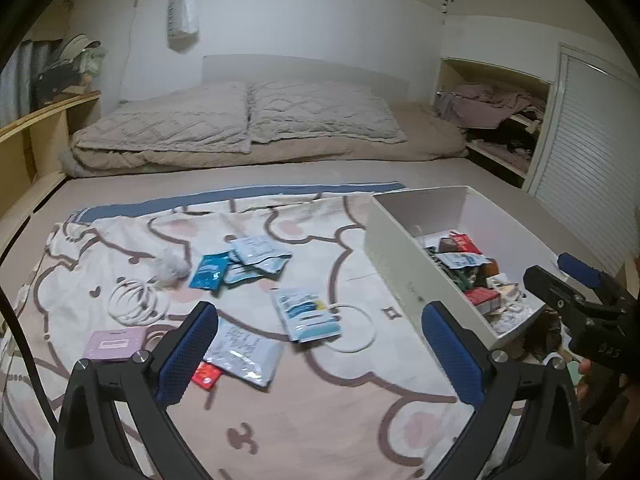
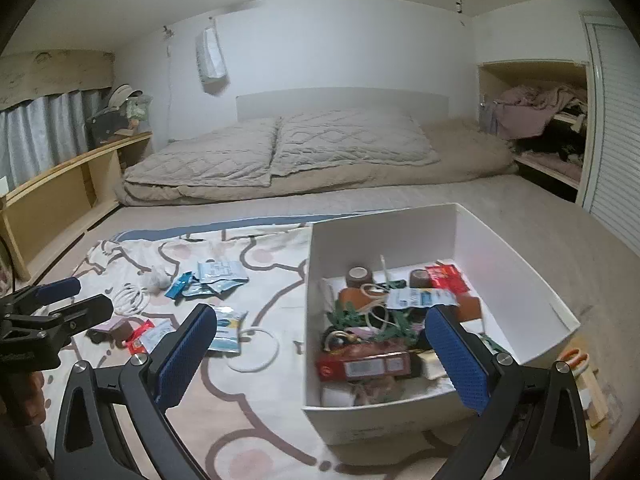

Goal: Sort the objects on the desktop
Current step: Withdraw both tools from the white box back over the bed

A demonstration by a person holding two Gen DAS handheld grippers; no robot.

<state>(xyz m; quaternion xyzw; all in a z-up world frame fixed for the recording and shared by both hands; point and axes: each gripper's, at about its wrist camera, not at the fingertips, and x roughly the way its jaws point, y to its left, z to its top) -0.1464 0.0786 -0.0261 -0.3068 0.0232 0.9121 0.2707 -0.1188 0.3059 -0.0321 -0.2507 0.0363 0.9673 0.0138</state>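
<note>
Left wrist view looks across a bed whose patterned blanket (image 1: 132, 240) carries the loose things: blue packets (image 1: 240, 266), a coiled white cable (image 1: 134, 300), a pink card (image 1: 114, 344), a clear pouch (image 1: 244, 354) and a white ring (image 1: 352, 330). At the blanket's right side stands a white box (image 2: 516, 280), already partly filled with packets, tape rolls and cord. Behind lie two quilted pillows (image 1: 248, 120) against a white wall; a wooden shelf runs along the left, and an alcove with clothes sits at the right.

The left gripper (image 1: 320, 354) hovers low over the blanket, jaws spread wide and empty, above the clear pouch and the ring. The right gripper (image 2: 320, 354) hangs over the box's near left corner, also spread wide, holding nothing.
</note>
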